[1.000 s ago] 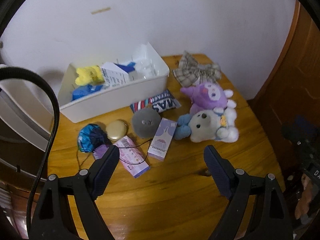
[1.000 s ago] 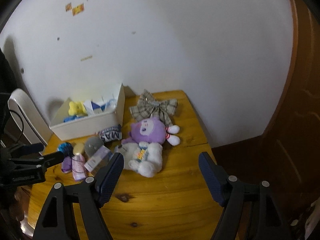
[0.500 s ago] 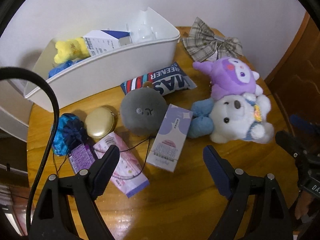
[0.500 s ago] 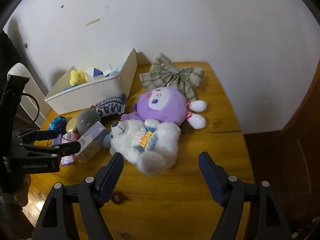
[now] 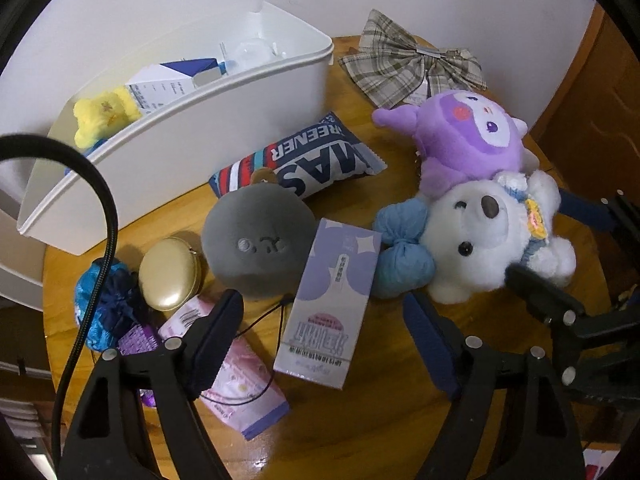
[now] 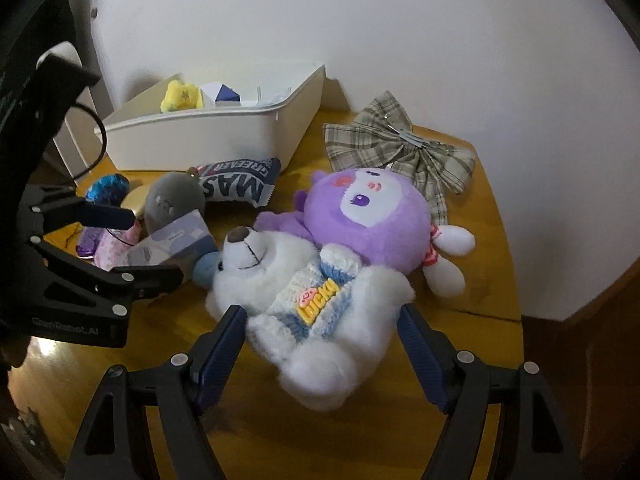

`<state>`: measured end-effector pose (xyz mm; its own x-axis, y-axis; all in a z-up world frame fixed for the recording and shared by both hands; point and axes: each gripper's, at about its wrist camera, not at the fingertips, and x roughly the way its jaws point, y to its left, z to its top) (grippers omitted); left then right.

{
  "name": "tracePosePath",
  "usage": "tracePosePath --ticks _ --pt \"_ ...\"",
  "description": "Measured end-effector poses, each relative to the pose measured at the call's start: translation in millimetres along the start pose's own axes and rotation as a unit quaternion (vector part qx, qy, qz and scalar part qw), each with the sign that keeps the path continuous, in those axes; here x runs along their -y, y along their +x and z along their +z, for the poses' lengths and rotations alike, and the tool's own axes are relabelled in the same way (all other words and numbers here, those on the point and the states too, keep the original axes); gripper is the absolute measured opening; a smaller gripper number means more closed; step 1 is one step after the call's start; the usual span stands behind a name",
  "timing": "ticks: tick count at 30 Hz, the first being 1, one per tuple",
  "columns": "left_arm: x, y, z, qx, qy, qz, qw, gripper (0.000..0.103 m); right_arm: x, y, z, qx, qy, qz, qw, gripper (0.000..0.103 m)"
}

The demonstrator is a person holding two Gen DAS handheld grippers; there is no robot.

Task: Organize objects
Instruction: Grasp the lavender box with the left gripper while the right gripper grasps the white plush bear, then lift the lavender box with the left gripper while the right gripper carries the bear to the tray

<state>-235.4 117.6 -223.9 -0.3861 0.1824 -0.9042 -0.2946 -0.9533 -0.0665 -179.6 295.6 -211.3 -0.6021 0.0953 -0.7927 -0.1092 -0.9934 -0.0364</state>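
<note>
A lilac carton (image 5: pixel 332 300) lies on the round wooden table (image 5: pixel 360 420), and my left gripper (image 5: pixel 320 312) hangs just over its near end. Its jaws straddle the carton without touching and are closing slightly. A white plush bear (image 6: pixel 312 300) in a blue knitted top lies on its back, a purple plush (image 6: pixel 368 216) against it. My right gripper (image 6: pixel 320 316) is low over the bear's belly, with the body between its blue pads (image 6: pixel 224 344). Those jaws are opening a little. The white bin (image 5: pixel 240 120) at the back holds a yellow toy (image 5: pixel 104 114) and small boxes.
Beside the carton lie a grey round plush (image 5: pixel 256 240), a snack-bag cushion (image 5: pixel 304 160), a gold oval case (image 5: pixel 170 274), a blue scrunchie (image 5: pixel 104 304) and a pink packet (image 5: pixel 244 380). A plaid bow (image 5: pixel 412 60) sits at the back right. A white wall rises close behind the table.
Both grippers have come down and closer to the table. The left one now straddles the lilac carton. The right one has rolled and now has the white bear between its fingers.
</note>
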Motion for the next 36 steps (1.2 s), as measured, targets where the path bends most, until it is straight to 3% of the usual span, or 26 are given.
tracePosePath --ticks 5,11,15,21,23,28,36 --pt "-5.8 8.4 1.9 -0.018 -0.022 -0.042 0.9987 0.084 4.0 12.3 1.0 -0.012 0.004 0.026 1.000 0.083" --pt "-9.8 15.9 1.5 -0.030 -0.028 -0.056 0.9976 0.071 10.0 27.9 -2.0 -0.034 0.029 0.061 0.997 0.083" --pt "-11.4 23.2 2.3 -0.042 -0.030 -0.044 0.9977 0.053 18.0 33.3 -1.7 -0.041 0.057 0.101 0.992 0.083" --pt "-13.6 24.2 4.1 -0.038 -0.038 -0.030 0.9981 0.044 24.0 39.4 -2.4 -0.047 0.093 0.129 0.986 0.082" --pt "-15.6 24.4 5.1 -0.040 -0.041 -0.031 0.9979 0.041 24.1 38.3 -2.9 -0.040 0.099 0.135 0.985 0.078" --pt "-18.1 24.4 7.6 -0.043 -0.049 -0.032 0.9974 0.039 24.1 35.8 -1.5 -0.027 0.112 0.143 0.983 0.066" --pt "-14.6 -1.5 7.0 -0.011 -0.052 -0.042 0.9977 0.039 14.9 1.4 -2.6 0.007 0.123 0.139 0.983 0.062"
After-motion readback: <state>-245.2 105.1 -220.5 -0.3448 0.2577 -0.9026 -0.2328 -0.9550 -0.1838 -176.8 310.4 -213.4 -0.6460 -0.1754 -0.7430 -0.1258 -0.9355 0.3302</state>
